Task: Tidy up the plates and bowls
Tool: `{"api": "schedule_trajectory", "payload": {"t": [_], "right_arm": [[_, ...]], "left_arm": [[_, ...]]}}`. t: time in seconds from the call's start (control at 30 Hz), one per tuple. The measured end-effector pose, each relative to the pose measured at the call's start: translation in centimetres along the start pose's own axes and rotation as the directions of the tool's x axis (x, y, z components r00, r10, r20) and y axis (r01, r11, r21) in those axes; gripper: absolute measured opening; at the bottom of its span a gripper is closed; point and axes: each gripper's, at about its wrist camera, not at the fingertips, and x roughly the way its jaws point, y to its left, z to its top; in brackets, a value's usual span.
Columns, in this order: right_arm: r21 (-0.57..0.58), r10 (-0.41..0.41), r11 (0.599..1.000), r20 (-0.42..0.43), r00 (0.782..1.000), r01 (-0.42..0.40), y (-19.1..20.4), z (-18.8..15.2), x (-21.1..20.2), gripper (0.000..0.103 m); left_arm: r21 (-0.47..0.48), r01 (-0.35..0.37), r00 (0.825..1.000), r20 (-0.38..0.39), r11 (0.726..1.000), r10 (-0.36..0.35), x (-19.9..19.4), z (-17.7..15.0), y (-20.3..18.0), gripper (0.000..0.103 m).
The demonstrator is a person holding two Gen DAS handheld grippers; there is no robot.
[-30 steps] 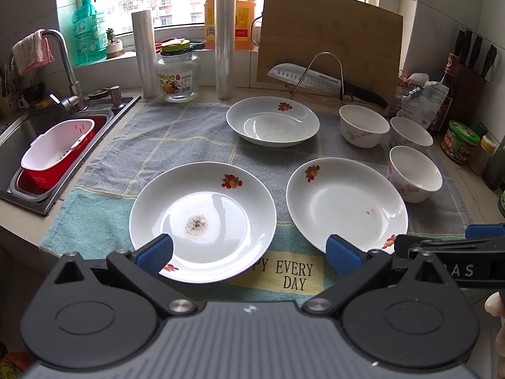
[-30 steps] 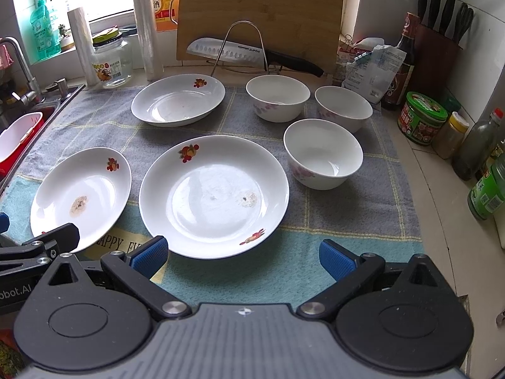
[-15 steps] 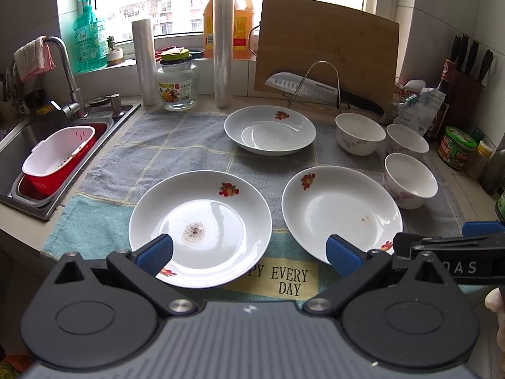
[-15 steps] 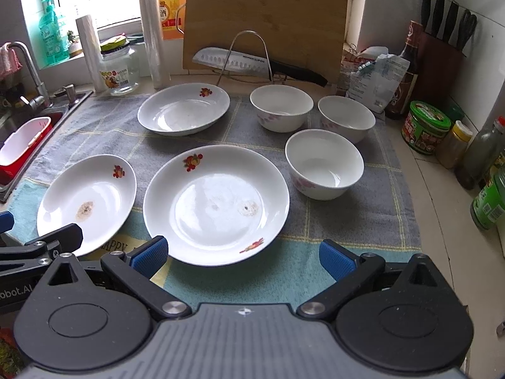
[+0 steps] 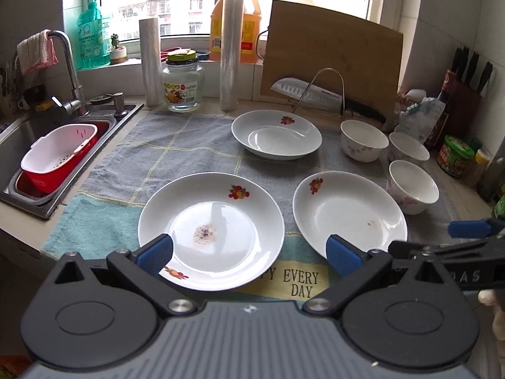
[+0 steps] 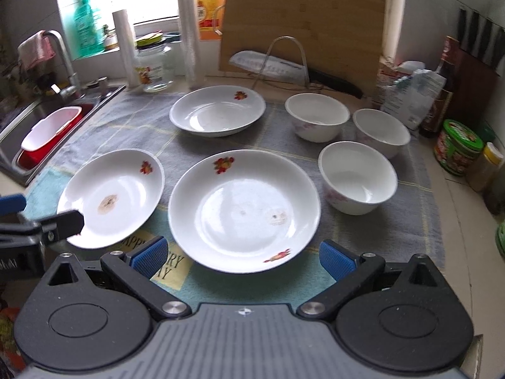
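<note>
Hovering at the near edge of the bench, the left claw [image 5: 249, 249] and right claw [image 6: 243, 254] are both gaping apart, each facing a soiled plate [image 5: 211, 230] [image 6: 244, 210]; three bowls [image 6: 358, 177] are sitting far right.

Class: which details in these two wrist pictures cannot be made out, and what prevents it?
- Near rim of the left plate: left wrist view, hidden behind the left gripper fingers.
- Jar label text: too small.
- Knife block: right wrist view, cut off by the edge.
</note>
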Motion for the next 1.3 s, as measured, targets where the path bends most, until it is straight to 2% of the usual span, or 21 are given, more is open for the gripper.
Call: {"api": "schedule_trajectory", "payload": {"t": [0.33,0.73,1.0,1.2,1.3], "right_arm": [[-0.059,0.085,0.994,-0.044,0.995,-0.087,4.3,-0.8,2.4,0.103],[-0.029,0.102,0.994,-0.123,0.987,-0.107,9.8,-1.4,6.8,0.103],[-0.016,0.060,0.998,-0.147,0.987,-0.064,12.5,-1.6,8.8,0.103],[-0.035,0.037,0.998,-0.159,0.987,-0.043,14.4,-1.7,9.7,0.103],[-0.058,0.051,0.996,-0.156,0.986,-0.061,15.3,-1.5,9.6,0.103]], "left_arm": [[0.020,-0.005,0.997,-0.077,1.000,0.007,2.0,-0.3,4.0,0.102],[0.120,0.088,0.986,-0.150,0.989,-0.070,5.1,1.5,9.3,0.102],[0.241,0.183,0.970,-0.200,0.953,-0.135,7.5,2.7,11.3,0.102],[0.291,0.261,0.954,-0.221,0.920,-0.201,9.2,3.8,12.6,0.102],[0.305,0.290,0.948,-0.221,0.907,-0.229,10.2,4.7,13.3,0.102]]}}
